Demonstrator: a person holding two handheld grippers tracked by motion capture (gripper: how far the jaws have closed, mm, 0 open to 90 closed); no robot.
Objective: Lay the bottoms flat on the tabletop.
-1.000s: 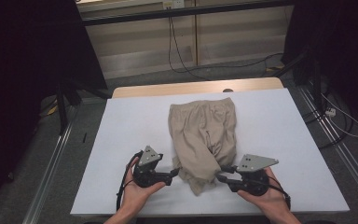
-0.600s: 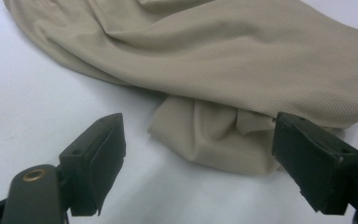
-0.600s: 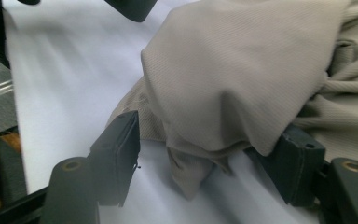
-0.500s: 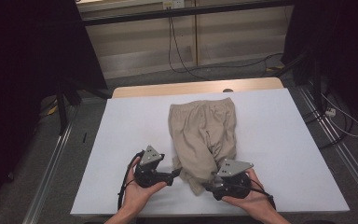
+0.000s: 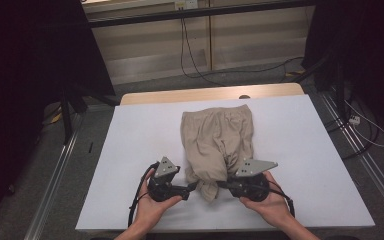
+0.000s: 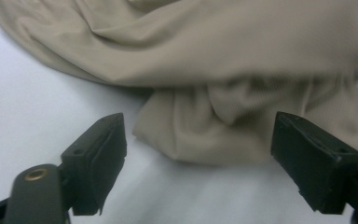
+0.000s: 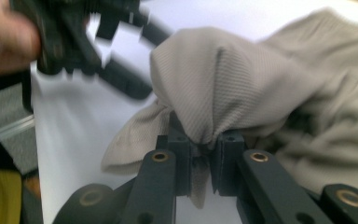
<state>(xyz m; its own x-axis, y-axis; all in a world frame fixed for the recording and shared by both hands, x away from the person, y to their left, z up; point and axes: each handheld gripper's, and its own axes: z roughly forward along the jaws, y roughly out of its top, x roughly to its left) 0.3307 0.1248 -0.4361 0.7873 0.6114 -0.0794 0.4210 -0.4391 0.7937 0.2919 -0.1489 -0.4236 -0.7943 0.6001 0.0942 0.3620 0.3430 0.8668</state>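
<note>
Right hand-held gripper (image 7: 200,156) has just been closing and now pinches the near hem of the beige shorts (image 5: 219,137), lying mid-tabletop (image 5: 130,150). Left hand-held gripper (image 6: 200,163) stands wide beside it. Next, likely: left clamps the hem, then fold.

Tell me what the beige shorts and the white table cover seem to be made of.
Shorts: soft matte fabric, probably a fine rib knit; a faint ribbed weave shows in the right gripper view, and it bunches limply. Table cover: smooth, matte white sheet, lying flat; paper, plastic or board, unclear.
</note>
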